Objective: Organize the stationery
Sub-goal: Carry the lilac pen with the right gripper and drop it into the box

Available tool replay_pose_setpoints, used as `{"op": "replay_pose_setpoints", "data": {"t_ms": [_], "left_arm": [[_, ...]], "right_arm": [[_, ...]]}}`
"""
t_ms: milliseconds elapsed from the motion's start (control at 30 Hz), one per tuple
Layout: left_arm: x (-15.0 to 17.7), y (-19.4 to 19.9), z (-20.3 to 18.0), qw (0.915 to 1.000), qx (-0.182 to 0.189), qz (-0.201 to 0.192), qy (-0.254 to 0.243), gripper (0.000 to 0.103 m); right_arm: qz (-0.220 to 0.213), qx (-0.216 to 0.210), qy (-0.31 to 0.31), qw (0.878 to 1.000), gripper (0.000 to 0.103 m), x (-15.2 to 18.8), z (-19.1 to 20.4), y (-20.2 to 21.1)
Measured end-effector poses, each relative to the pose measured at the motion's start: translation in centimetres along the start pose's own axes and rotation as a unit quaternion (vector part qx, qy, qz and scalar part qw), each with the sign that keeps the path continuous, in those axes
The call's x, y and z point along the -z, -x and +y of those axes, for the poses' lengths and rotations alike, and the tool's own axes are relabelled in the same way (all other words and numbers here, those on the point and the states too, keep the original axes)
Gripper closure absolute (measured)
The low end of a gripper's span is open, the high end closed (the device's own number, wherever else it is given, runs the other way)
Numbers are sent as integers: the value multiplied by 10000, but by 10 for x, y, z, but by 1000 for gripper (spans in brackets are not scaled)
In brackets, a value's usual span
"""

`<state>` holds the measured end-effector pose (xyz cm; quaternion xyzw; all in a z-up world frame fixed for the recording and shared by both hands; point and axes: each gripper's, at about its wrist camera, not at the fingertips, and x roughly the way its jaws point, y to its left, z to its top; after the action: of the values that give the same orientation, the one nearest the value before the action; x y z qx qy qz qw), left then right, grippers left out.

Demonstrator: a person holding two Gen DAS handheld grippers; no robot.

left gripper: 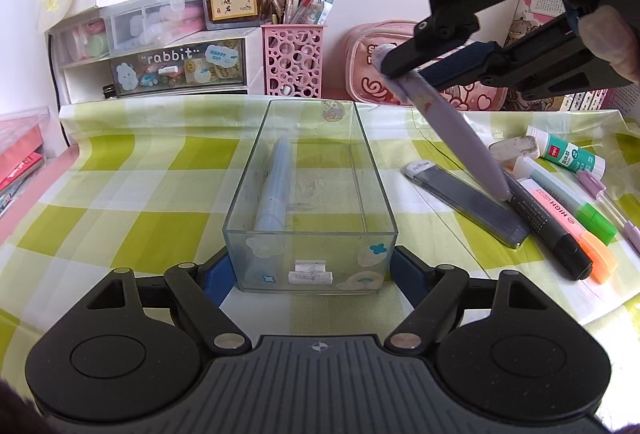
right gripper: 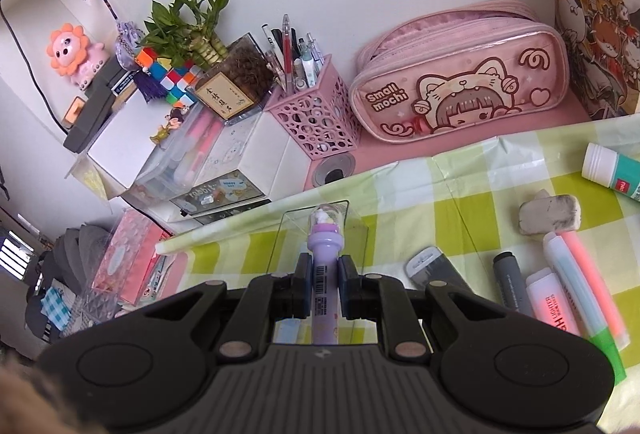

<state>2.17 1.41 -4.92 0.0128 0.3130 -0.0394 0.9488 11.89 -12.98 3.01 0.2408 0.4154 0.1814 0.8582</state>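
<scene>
A clear plastic tray (left gripper: 372,170) stands on the green checked cloth with a light blue pen (left gripper: 274,186) lying in it. My left gripper (left gripper: 310,270) holds the tray's near end between its blue pads, shut on it. My right gripper (right gripper: 324,284) is shut on a purple pen (right gripper: 325,274) with a domed charm top. In the left wrist view that purple pen (left gripper: 456,130) hangs tilted in the air, right of the tray, its tip over the loose stationery. The tray's far end (right gripper: 356,230) shows behind the pen in the right wrist view.
Right of the tray lie a black lead case (left gripper: 468,202), highlighters (left gripper: 560,218), an eraser (left gripper: 514,146) and a glue stick (left gripper: 568,154). At the back stand a pink pen holder (left gripper: 294,60), a pink pencil case (right gripper: 460,90) and a drawer unit (left gripper: 160,62).
</scene>
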Motion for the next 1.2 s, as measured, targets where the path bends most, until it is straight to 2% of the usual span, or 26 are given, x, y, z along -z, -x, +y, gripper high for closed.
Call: {"op": "replay_pose_setpoints", "data": {"t_ms": [267, 633, 800, 1033, 1200], "left_arm": [[0, 0, 0, 10000, 0, 0, 3, 25], [0, 0, 0, 10000, -3, 1, 6, 25], [0, 0, -1, 10000, -6, 2, 5, 24], [0, 0, 0, 10000, -5, 1, 8, 24], [0, 0, 0, 10000, -4, 1, 9, 24]], "right_arm": [[315, -203, -267, 9989, 85, -6, 12, -28], [715, -154, -689, 9949, 85, -3, 9, -54], [957, -340, -602, 9930, 82, 0, 9, -56], [889, -384, -469, 9942, 82, 0, 10, -44], [721, -349, -251, 9965, 75, -3, 13, -30]]}}
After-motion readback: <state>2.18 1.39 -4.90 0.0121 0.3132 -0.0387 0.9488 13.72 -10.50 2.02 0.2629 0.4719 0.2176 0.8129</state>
